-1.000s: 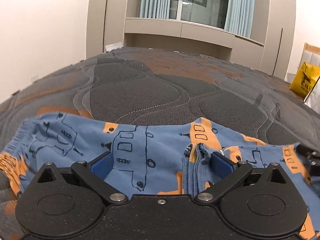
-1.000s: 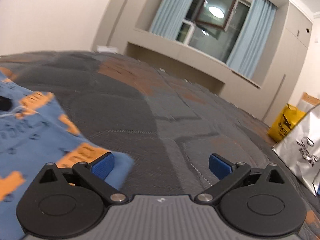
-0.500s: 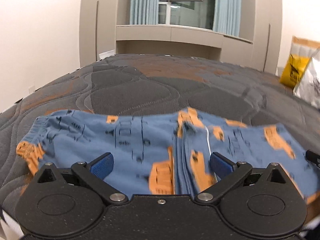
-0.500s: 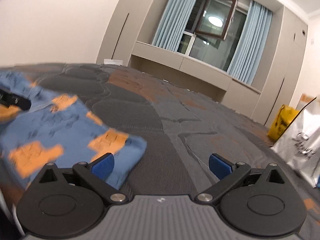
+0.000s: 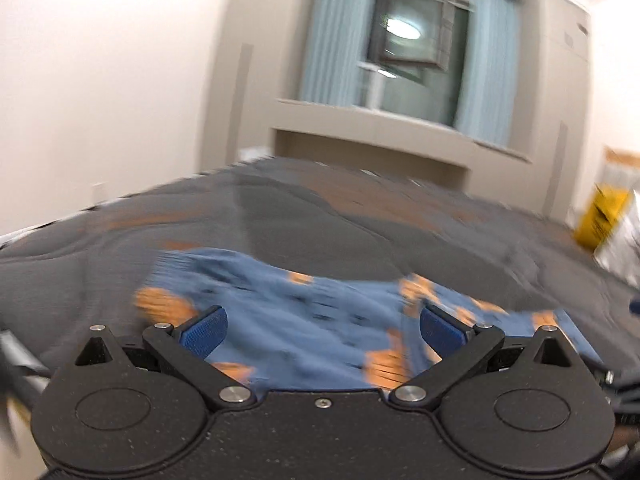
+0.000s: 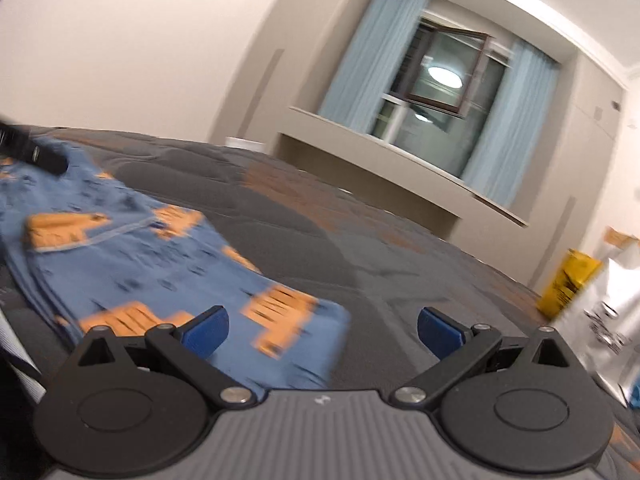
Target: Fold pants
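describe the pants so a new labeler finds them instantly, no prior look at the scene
Start at the big bed with the dark grey quilted cover that fills the room below the window. On its near part, just ahead of both open grippers, lie the pants. They are the only blue cloth on the bed, printed with orange blocks and small dark line drawings.

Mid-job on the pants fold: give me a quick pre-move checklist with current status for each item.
1. Left gripper open, nothing pinched: ok.
2. Right gripper open, nothing pinched: ok.
3. Pants lying on the bed, not hanging off: ok.
4. Pants' right-hand end within the right gripper's span: ok, though only the left finger is over cloth.
5. Fold edges aligned: cannot tell, both views are motion-blurred.
6. Bags clear of the pants: ok.
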Demonstrator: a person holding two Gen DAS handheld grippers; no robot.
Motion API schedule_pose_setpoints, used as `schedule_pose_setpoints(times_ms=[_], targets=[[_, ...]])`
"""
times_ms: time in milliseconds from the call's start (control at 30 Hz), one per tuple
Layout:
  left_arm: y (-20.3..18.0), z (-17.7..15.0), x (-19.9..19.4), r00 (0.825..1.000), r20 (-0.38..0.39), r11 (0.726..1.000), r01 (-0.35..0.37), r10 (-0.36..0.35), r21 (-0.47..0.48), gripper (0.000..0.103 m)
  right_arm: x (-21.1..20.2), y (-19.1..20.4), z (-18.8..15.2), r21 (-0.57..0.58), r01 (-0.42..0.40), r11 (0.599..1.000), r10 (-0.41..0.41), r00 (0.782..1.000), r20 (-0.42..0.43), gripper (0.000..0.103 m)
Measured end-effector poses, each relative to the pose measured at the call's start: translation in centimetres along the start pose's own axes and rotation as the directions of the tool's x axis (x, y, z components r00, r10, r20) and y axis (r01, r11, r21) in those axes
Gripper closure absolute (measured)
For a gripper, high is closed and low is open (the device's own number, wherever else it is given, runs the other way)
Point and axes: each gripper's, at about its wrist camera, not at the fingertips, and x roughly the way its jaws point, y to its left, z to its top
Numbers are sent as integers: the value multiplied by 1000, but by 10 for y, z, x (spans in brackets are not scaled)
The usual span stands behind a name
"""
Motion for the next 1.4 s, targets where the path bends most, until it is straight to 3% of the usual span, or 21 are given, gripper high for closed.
schedule_pose_setpoints(times_ms=[133,267,467,567,667,800,933,1000,1067,1133,1233,1300,1400], targets=[[46,3,0,993,-4,988,-119,119,-96,1,7,35,23,-70,-108,992,111,993,35,0],[74,4,9,991,-19,973,-135,134,-185,1,15,67,43,-139,-197,971,207,976,65,0],[83,4,27,999,-30,970,-26,19,-243,1,36,91,50,-141,-229,963,234,972,18,0],[86,0,44,995,-75,959,39,-63,-282,1,38,90,49,-106,-230,967,233,972,16,0],[89,-1,48,993,-73,952,68,-94,-299,1,41,85,48,-75,-245,967,246,969,2,0],[104,-5,56,983,-35,890,147,-179,-432,1,42,88,48,-69,-229,971,230,973,7,0],[116,-7,58,987,36,819,151,-157,-553,1,39,92,47,-83,-209,974,210,978,14,0],[119,-7,60,991,52,809,132,-125,-573,1,39,92,47,-83,-205,975,207,978,16,0],[118,-5,61,995,43,816,100,-93,-569,11,40,92,47,-82,-205,975,207,978,16,0],[119,-4,63,998,22,821,58,-56,-568,30,40,92,46,-82,-203,976,205,979,16,0],[124,-5,64,1000,3,806,20,-22,-591,53,41,93,46,-83,-200,976,202,979,19,0],[129,-7,63,1000,-4,795,8,-13,-606,60,41,93,46,-84,-196,977,199,980,20,0],[130,-7,62,1000,-19,805,-12,1,-593,73,40,93,45,-85,-193,977,196,980,23,0]])
